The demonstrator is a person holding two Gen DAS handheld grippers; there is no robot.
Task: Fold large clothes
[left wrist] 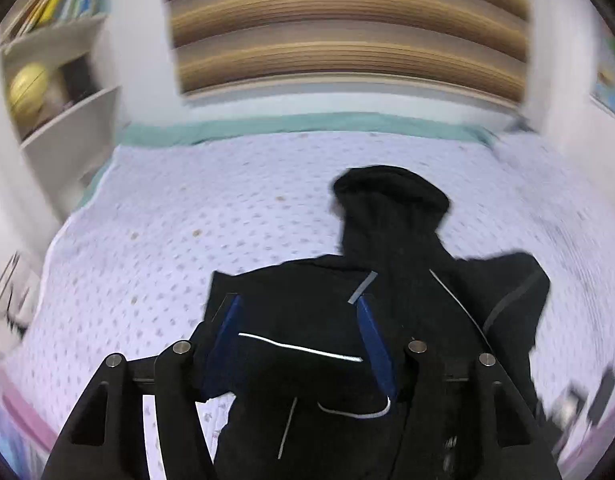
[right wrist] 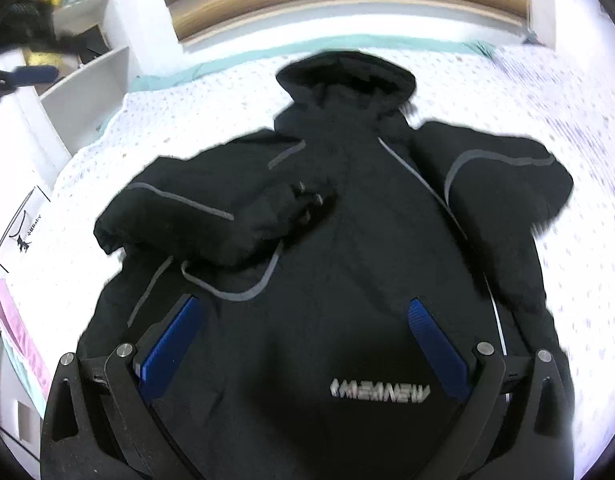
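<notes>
A black hooded jacket [right wrist: 347, 240] lies spread front-up on a pale dotted bed cover [right wrist: 567, 100], its hood [right wrist: 347, 76] pointing away from both grippers toward the striped headboard. In the right wrist view, the sleeve [right wrist: 211, 216] on the left side of the picture is already folded in across the chest, its cuff resting near the middle of the body. The other sleeve [right wrist: 507, 184] sits bunched at the far right shoulder and looks only partly tucked.

The left gripper [left wrist: 299, 300] hangs above the jacket with its blue pads [left wrist: 227, 332] spread apart and nothing between them; the cloth lies below, not pinched. The right gripper [right wrist: 303, 304] is likewise released, its jaws standing wide over the lower front, just above the printed logo [right wrist: 381, 390], gripping nothing.

Judging from how things lie, the step in hand is the sleeve fold: one sleeve is done and both grippers are free between grasps. The next move probably calls for the right gripper to reach forward and to its right, pinch the bunched sleeve near its cuff, and draw it flat across the chest. After that, the hem nearest the grippers would need lifting toward the hood. The padded fabric looks bulky, so a deep bite may be needed.
</notes>
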